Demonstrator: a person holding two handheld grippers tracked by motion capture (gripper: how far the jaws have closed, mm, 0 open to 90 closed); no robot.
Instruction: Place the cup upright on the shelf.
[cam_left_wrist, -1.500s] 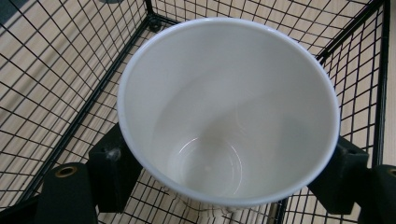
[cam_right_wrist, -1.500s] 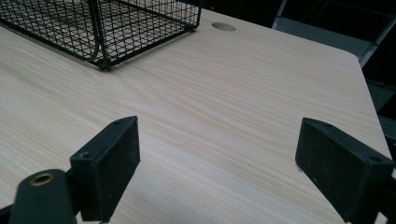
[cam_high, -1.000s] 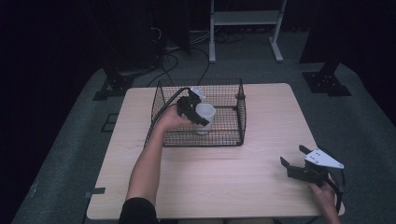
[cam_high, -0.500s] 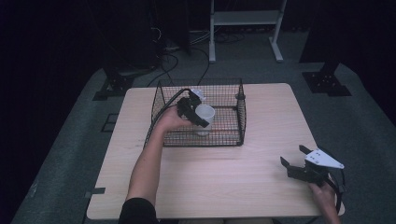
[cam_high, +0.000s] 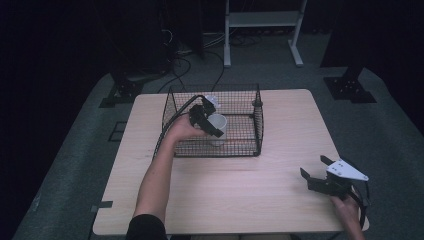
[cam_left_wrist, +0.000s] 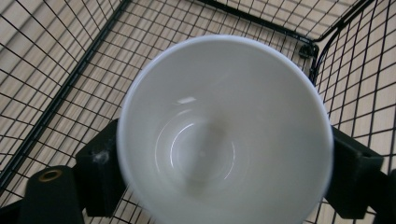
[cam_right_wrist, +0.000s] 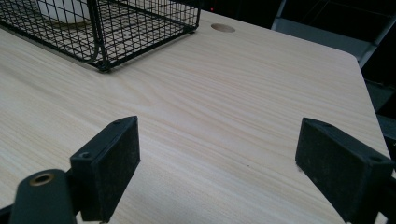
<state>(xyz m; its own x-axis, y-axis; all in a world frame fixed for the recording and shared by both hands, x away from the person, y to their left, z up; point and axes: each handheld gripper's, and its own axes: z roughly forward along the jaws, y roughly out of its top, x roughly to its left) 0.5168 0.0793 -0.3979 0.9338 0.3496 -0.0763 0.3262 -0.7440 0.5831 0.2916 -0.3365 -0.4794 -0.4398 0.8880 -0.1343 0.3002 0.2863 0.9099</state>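
A white cup (cam_high: 218, 123) sits upright inside a black wire basket (cam_high: 245, 147) on the far half of the wooden table (cam_high: 225, 195). My left gripper (cam_high: 214, 126) reaches into the basket from the left and is shut on the cup. In the left gripper view I look down into the empty cup (cam_left_wrist: 224, 93), with a black jaw pressed against each side and the basket mesh (cam_left_wrist: 56, 70) underneath. My right gripper (cam_high: 313, 166) rests open near the table's front right corner, nothing between its jaws (cam_right_wrist: 224, 158). The basket (cam_right_wrist: 140, 28) lies well ahead of it.
A round cable hole (cam_right_wrist: 223, 27) pierces the table beyond the basket's corner. Past the table stand a white metal frame (cam_high: 262, 20), black stand feet (cam_high: 350, 87) and cables on the grey floor. Bare wood spans the area between the basket and my right gripper.
The left gripper and the cup have barely shifted inside the basket. The right gripper has stayed where it was, still open.
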